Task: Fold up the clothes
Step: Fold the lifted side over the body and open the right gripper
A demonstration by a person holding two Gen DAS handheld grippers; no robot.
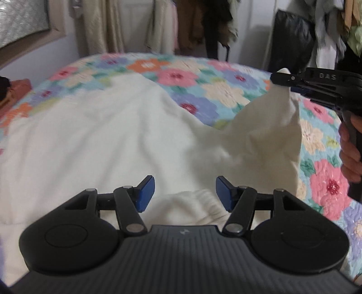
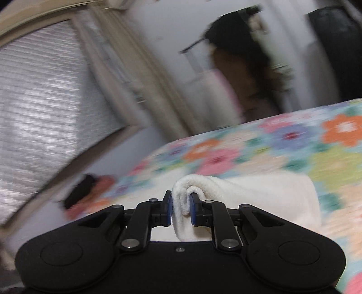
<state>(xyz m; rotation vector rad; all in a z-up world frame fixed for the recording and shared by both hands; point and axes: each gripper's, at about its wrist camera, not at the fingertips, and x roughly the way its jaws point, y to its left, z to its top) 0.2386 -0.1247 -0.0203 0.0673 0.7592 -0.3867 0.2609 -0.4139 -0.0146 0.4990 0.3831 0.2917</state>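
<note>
A white knitted garment (image 1: 95, 140) lies spread over a flowered bedspread (image 1: 176, 74). My left gripper (image 1: 185, 193) is open and empty, low over the garment near a ribbed cuff (image 1: 203, 208). My right gripper (image 2: 181, 209) is shut on a bunched fold of the white garment (image 2: 260, 192). In the left wrist view the right gripper (image 1: 282, 78) holds that corner lifted above the bed at the right, so the cloth (image 1: 267, 131) hangs in a peak.
A window with a patterned blind (image 2: 40, 113) and curtains (image 1: 104, 24) are behind the bed. Clothes (image 1: 203, 20) hang at the back. A dark and orange object (image 1: 13, 90) lies at the bed's far left edge.
</note>
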